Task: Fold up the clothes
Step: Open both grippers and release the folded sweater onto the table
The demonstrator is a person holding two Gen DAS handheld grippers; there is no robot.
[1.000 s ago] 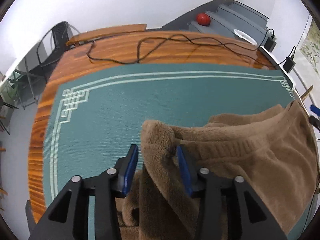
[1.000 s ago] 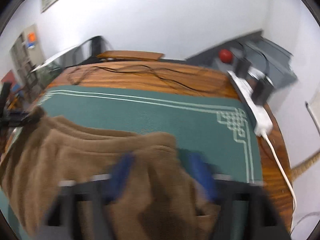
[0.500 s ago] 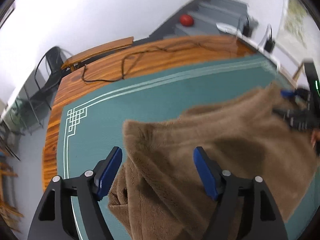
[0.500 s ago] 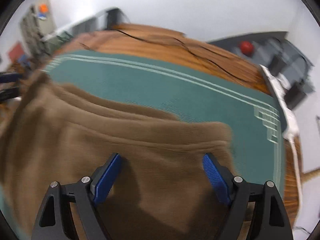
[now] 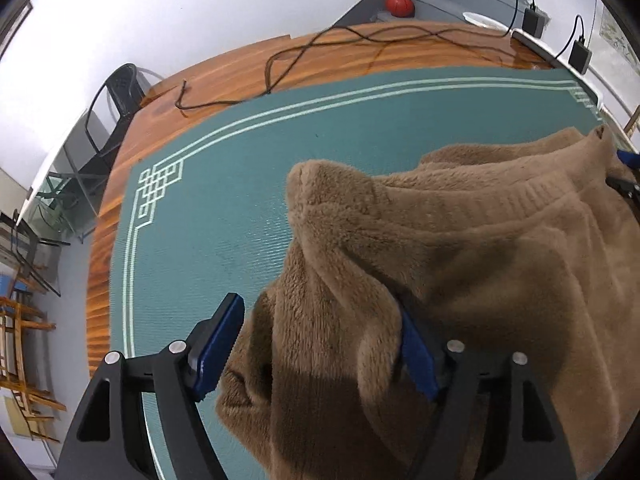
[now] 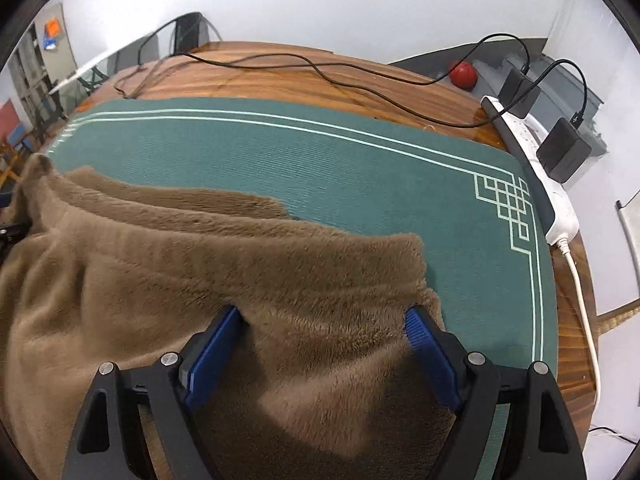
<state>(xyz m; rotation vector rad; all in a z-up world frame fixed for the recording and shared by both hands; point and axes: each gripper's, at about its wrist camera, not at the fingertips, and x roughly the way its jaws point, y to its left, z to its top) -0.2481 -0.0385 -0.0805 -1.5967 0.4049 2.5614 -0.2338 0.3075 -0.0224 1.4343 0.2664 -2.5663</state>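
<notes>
**Both grippers spread over brown garment**

We find the brown fleece garment [image 5: 460, 248] lying on the green mat [image 5: 224, 216] — filling the lower right of the left view. The left gripper [image 5: 320, 344] stands spread, fabric bunched between its pads, not pinched. The right gripper [image 6: 324, 356] is likewise released — fleece lies between its blue fingers [image 6: 212, 356].

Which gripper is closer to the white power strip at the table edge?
Right. The right gripper is over the brown garment near the power strip; the left gripper is at the garment's opposite end.
</notes>
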